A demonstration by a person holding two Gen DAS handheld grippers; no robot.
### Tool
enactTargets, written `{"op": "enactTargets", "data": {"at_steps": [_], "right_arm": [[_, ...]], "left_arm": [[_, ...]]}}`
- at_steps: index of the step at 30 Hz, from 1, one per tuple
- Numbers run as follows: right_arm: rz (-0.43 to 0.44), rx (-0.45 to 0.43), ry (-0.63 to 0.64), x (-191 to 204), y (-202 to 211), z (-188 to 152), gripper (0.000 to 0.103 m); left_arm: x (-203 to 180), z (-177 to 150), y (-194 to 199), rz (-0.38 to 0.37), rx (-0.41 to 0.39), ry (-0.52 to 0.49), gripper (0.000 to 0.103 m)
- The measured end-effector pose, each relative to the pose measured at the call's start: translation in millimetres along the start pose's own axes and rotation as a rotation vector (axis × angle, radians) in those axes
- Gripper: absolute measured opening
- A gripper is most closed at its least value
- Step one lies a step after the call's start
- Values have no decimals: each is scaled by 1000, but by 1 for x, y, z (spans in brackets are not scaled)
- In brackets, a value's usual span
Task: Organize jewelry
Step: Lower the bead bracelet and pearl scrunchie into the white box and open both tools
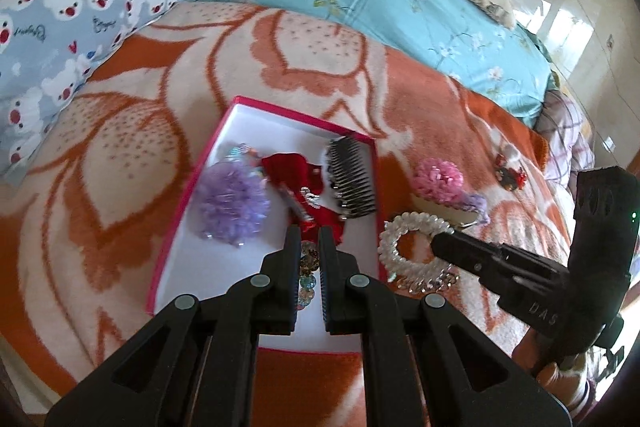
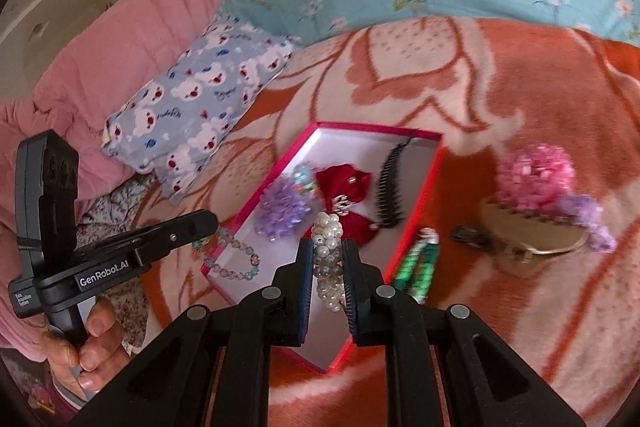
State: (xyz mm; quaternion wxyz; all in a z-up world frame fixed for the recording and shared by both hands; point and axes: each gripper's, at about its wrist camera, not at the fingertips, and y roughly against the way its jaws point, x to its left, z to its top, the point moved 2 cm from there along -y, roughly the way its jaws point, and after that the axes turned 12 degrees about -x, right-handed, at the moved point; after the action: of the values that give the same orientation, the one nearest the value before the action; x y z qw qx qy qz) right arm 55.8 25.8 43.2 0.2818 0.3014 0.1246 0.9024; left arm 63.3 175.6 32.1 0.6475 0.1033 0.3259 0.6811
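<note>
My left gripper [image 1: 309, 233] is clamped on a beaded bracelet [image 1: 307, 277] of glassy, iridescent beads — the strand runs between the two fingers and hangs over the near end of the pink-rimmed box [image 1: 224, 119]. In the right wrist view that same bracelet [image 2: 236, 259] droops from the left gripper [image 2: 208, 217] across the box's near left rim [image 2: 224, 259].

My right gripper [image 2: 328, 247] is clenched on a pearl bracelet [image 2: 328, 259], its white and grey beads bunched between the fingers above the box's white floor.

Inside the box lie a purple sequin scrunchie [image 1: 232, 207], a red velvet bow [image 1: 296, 171] with a sparkly clip across it, and a black hair comb [image 1: 352, 179] leaning along the right wall.

Outside on the orange floral blanket [image 1: 120, 155], to the right of the box, sit a clear spiral hair tie [image 1: 404, 235], a pink sequin scrunchie [image 1: 438, 177] and a small red hair clip [image 1: 510, 173] — the right gripper [image 1: 436, 243] reaches in over the spiral tie. The right wrist view also shows a tan claw clip [image 2: 532, 231] beneath the pink scrunchie [image 2: 536, 171], and a green clip [image 2: 420, 263] just beside the box's right wall.
</note>
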Motion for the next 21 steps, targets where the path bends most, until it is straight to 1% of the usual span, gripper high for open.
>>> {"op": "enactTargets", "data": {"at_steps": [4, 9, 14, 19, 21], "right_arm": [[17, 35, 8, 8, -19, -6, 14], [15, 68, 13, 10, -39, -12, 14], [7, 94, 13, 3, -59, -16, 14], [-9, 112, -7, -11, -77, -18, 14], [-22, 115, -9, -17, -83, -18, 14]], "left_arm": [[14, -1, -7, 10, 11, 22, 7], [26, -5, -24, 19, 39, 43, 7], [35, -7, -41, 17, 62, 62, 7], [49, -9, -63, 39, 91, 76, 7], [60, -10, -71, 53, 103, 98, 7]]}}
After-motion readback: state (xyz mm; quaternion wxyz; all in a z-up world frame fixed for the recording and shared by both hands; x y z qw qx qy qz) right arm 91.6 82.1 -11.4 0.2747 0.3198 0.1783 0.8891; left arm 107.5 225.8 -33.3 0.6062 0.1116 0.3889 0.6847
